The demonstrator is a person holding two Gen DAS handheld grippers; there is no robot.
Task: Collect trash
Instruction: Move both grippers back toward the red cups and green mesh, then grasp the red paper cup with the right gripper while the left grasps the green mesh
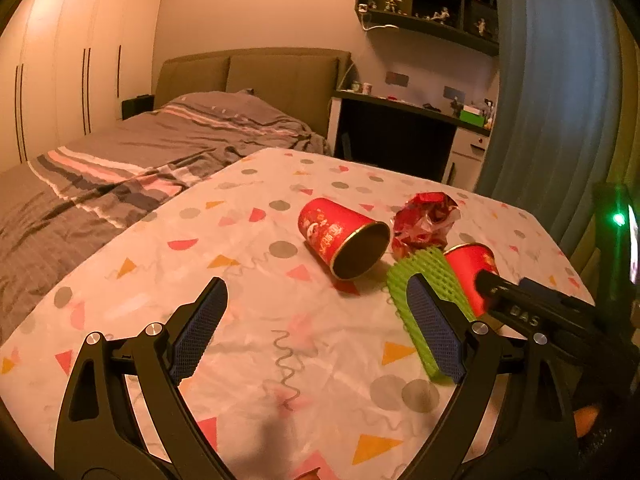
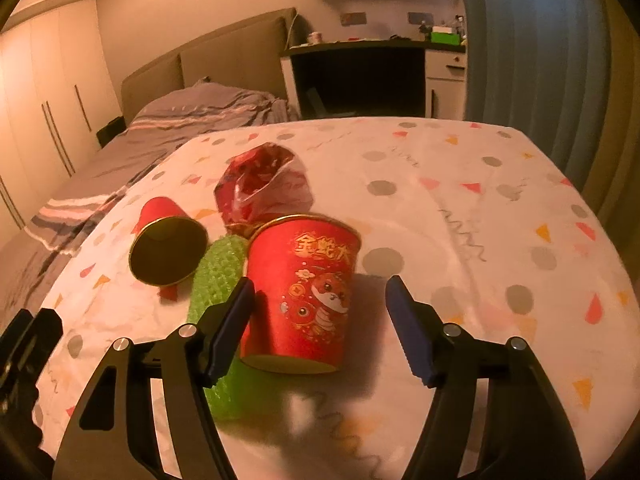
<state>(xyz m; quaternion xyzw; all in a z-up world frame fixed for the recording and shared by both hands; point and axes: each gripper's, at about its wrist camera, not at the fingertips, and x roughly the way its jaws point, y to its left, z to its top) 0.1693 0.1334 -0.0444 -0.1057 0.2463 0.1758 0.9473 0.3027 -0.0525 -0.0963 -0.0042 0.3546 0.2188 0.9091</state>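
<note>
Items on the counter [image 2: 460, 184], by kind: two red paper cups, one upright [image 2: 304, 292] and one on its side at 9 o'clock of it [image 2: 170, 246]; one crumpled red wrapper [image 2: 264, 180] at 12 o'clock; one green foam net [image 2: 216, 280].

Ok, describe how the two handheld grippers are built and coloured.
Both match: the left gripper and right gripper have glossy black triangular linkage arms with cut-outs and round silver pivot bolts. Their fingers carry dark blue pads with a fine grid texture. White lettering marks the right gripper's black body. No cables or sleeves show.
</note>
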